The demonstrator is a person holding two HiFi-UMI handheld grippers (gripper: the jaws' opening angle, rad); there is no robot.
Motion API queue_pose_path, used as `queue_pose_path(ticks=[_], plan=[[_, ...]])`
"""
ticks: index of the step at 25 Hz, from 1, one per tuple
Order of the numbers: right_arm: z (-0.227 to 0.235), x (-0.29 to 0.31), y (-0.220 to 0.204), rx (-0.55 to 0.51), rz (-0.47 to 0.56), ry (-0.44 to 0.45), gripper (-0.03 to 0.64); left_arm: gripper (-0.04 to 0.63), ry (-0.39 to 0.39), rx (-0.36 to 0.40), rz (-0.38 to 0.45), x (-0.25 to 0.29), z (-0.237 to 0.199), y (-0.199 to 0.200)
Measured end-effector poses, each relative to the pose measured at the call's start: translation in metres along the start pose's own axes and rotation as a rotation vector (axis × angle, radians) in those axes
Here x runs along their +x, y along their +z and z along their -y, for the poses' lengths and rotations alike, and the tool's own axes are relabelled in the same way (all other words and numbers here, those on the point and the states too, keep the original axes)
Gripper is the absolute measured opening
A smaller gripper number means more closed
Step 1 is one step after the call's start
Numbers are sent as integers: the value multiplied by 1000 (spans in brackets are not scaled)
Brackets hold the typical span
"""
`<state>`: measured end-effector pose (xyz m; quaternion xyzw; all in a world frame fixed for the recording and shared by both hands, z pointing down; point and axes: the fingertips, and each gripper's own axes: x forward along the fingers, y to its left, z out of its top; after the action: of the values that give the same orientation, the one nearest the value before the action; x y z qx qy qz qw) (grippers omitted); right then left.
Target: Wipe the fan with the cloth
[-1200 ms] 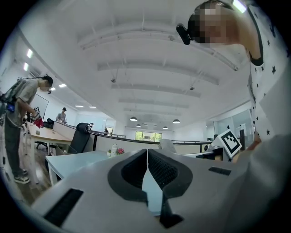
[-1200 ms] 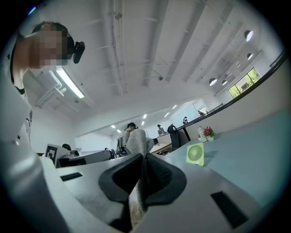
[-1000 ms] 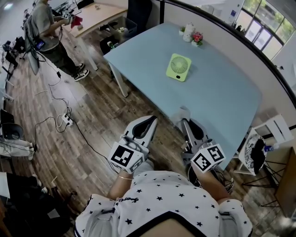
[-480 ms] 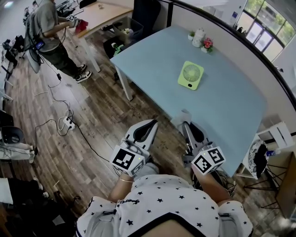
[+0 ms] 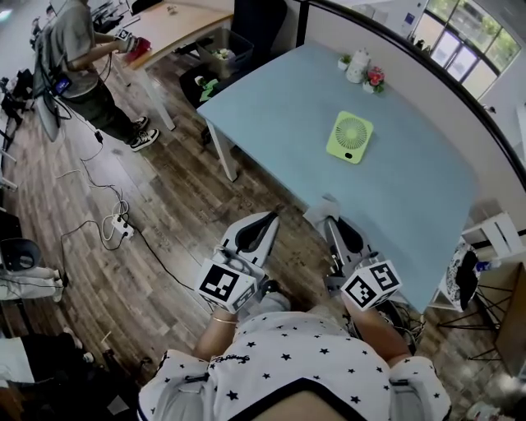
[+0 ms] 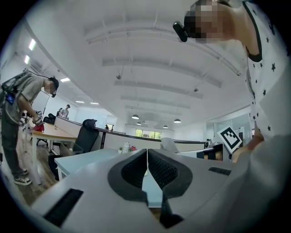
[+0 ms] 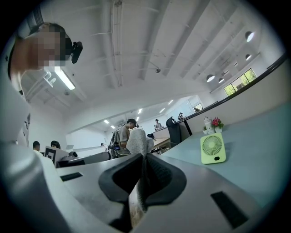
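Head view: both tools are held low at bottom centre of the frame, over the wood floor just off the near edge of the blue table (image 5: 279,107).

Left gripper (image 5: 265,220): jaws pressed together, nothing between them; its own view shows the black pads (image 6: 157,168) meeting along one line.

Right gripper (image 5: 333,224): jaws clamped on a pale grey cloth (image 5: 322,205). In its own view the cloth (image 7: 137,142) sticks up above the tips and a strip runs down between the pads.

Green fan (image 5: 349,137): on the table, right of centre in the upper part of the frame, well apart from both tools. In the right gripper view it sits at right of centre (image 7: 213,148), grille facing the camera.

Small pot of pink flowers (image 5: 376,78) and a white object beside it at the table's far edge.

Upper left: a person (image 5: 78,49) standing at a wooden desk (image 5: 177,25). Power strip (image 5: 115,230) and cables on the floor at left.
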<state>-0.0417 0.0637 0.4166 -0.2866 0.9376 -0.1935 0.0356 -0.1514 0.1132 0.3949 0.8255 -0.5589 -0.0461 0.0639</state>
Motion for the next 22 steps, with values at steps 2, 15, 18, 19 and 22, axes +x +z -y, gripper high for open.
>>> queue_pose_path(ticks=[2,15,18,19,22], plan=[[-1,3,-1,1,-4,-6,21,31,1,-8,-1,2,-8,-1],[34,22,17,-24,17,-28,21,31,-29,-2,-19,33,-16,-1],[41,37,21,-25,28,-17,21,31,-24,4,-27,41,-26,0],[45,41,23,-25,33,-15,20,31,-26,9,-29,46,-29,0],[58,53,29,-18,46,-16,21,31,-31,17,-23,65,-38,6]])
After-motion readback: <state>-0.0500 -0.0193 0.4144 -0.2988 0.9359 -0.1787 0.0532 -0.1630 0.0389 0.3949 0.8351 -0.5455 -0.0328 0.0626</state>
